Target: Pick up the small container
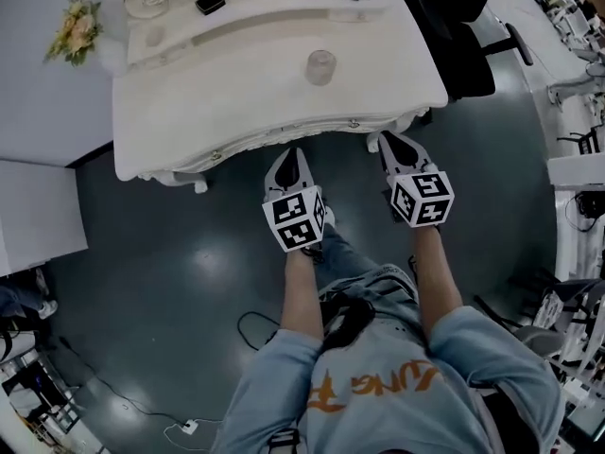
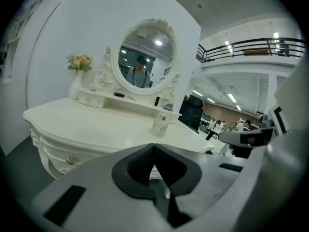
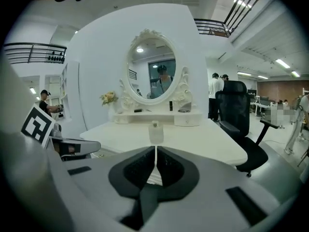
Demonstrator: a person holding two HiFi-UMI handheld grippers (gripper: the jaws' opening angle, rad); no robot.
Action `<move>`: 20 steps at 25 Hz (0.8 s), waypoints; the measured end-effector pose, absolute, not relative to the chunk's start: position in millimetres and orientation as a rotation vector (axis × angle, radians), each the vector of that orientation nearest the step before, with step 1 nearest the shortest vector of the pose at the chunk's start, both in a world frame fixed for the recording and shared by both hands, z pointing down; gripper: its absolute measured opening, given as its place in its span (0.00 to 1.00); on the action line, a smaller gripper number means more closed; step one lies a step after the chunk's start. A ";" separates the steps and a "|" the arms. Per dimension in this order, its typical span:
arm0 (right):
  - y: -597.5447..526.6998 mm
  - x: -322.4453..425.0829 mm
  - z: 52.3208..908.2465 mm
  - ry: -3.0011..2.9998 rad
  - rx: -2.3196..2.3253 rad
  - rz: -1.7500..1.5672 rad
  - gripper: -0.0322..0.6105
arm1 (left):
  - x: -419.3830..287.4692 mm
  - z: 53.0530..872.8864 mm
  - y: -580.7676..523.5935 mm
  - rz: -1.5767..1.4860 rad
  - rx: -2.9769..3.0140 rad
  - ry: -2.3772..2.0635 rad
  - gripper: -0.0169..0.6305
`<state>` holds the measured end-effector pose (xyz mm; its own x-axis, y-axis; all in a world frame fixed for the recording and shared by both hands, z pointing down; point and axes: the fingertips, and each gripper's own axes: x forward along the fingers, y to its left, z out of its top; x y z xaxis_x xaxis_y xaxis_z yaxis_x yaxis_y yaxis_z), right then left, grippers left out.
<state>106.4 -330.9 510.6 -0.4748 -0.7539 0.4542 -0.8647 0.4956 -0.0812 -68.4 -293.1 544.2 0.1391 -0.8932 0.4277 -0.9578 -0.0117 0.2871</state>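
A small clear container (image 1: 320, 66) with a lid stands alone on the white dressing table (image 1: 236, 112), toward its right middle. It shows ahead of both jaws, container (image 2: 160, 123) in the left gripper view and container (image 3: 155, 132) in the right gripper view. My left gripper (image 1: 292, 152) hangs just off the table's front edge, jaws shut and empty. My right gripper (image 1: 394, 141) is beside it to the right, also shut with nothing held. Both are short of the container.
An oval mirror (image 3: 152, 69) and a raised shelf (image 1: 284, 12) with small items run along the table's back. A flower vase (image 1: 74, 28) sits at the far left. A black office chair (image 1: 463, 36) stands right of the table. Cables lie on the dark floor (image 1: 170, 282).
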 end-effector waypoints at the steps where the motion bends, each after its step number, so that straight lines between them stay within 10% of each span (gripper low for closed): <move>1: -340.5 108.5 514.0 -2.389 1.345 0.446 0.10 | -63.6 546.1 -301.3 0.186 1.919 -1.762 0.06; 20: -462.5 49.6 499.9 -2.602 1.228 0.469 0.10 | -82.6 510.8 -416.9 0.390 2.010 -1.835 0.06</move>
